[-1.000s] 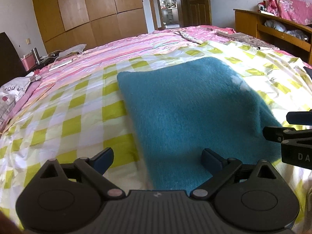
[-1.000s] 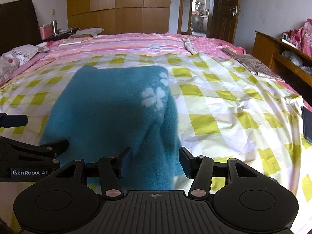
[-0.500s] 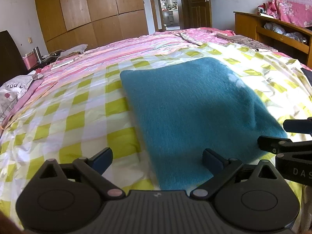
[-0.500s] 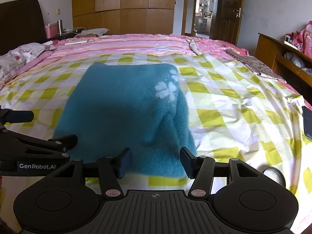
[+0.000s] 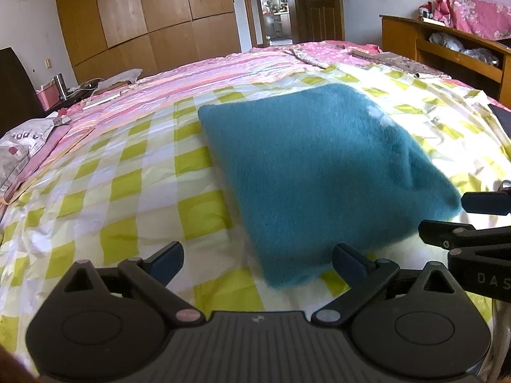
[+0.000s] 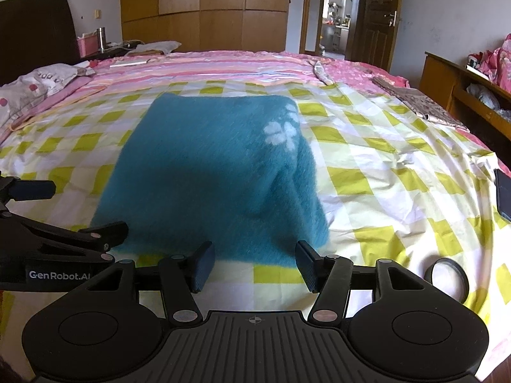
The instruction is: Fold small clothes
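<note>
A teal fuzzy garment [image 5: 319, 166] with a white flower mark lies folded flat on the yellow-checked bedsheet [image 5: 127, 191]. It also shows in the right wrist view [image 6: 210, 175], flower [image 6: 281, 131] near its far right corner. My left gripper [image 5: 257, 260] is open and empty, just short of the garment's near left corner. My right gripper [image 6: 254, 263] is open and empty, just in front of the garment's near edge. Each gripper shows at the side of the other's view.
A black ring [image 6: 447, 279] lies on the sheet at the near right. A dark phone [image 6: 504, 194] lies at the right edge. Pillows [image 6: 41, 79] sit far left, patterned cloth [image 6: 415, 102] far right, a wooden cabinet [image 6: 463, 86] beside the bed.
Both grippers have drawn back toward me, off the garment. The garment now lies beyond the fingertips instead of between them. The black ring has come into the right wrist view.
</note>
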Action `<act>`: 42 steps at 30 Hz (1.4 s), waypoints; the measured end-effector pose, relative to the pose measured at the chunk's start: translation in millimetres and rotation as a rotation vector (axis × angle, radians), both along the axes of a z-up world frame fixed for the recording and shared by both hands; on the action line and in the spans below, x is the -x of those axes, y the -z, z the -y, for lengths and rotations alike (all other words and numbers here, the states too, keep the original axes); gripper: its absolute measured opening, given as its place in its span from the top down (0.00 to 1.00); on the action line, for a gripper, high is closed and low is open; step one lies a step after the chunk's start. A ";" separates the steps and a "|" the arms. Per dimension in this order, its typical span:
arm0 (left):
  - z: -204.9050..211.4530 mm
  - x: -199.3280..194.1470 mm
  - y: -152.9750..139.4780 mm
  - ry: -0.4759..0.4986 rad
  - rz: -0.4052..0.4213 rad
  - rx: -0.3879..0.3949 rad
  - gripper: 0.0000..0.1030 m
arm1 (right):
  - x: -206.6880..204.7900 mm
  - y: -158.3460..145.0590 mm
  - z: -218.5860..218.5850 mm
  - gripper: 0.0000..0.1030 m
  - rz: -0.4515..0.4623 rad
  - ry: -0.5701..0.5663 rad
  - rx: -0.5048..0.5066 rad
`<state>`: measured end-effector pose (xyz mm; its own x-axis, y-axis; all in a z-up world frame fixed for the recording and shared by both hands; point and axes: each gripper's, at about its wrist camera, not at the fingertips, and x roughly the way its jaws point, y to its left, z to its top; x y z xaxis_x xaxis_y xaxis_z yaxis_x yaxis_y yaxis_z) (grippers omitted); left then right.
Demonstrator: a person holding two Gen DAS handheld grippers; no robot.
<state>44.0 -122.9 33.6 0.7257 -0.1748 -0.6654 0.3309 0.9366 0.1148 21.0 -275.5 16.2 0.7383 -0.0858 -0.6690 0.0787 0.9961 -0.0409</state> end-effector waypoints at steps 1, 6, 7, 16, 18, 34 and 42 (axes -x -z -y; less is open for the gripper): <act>-1.0 0.7 0.5 -0.001 -0.002 0.001 0.00 | 1.3 0.5 -0.4 0.46 0.000 0.000 -0.002; -5.5 3.6 3.1 -0.008 -0.015 0.009 0.00 | 8.0 4.3 -0.2 0.46 -0.014 -0.001 -0.031; -5.8 4.1 3.7 -0.008 -0.015 0.008 0.00 | 8.8 5.2 -0.1 0.46 -0.017 -0.001 -0.037; -9.6 10.7 10.1 -0.001 -0.031 0.002 0.00 | 17.8 7.5 -5.3 0.46 -0.030 -0.004 -0.061; -9.9 13.8 11.6 0.005 -0.036 0.000 0.00 | 19.8 7.3 -6.8 0.45 -0.033 -0.005 -0.066; -15.4 28.6 13.9 -0.005 -0.050 -0.010 0.00 | 33.4 14.3 -18.2 0.43 -0.052 -0.003 -0.068; -14.5 31.5 18.0 -0.003 -0.064 -0.016 0.00 | 38.8 19.7 -18.8 0.43 -0.066 0.015 -0.077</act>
<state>12.6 -108.3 15.7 0.6818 -0.1617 -0.7134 0.3352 0.9359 0.1083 -17.8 -256.7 -3.4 0.6914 -0.0429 -0.7212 0.0929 0.9952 0.0298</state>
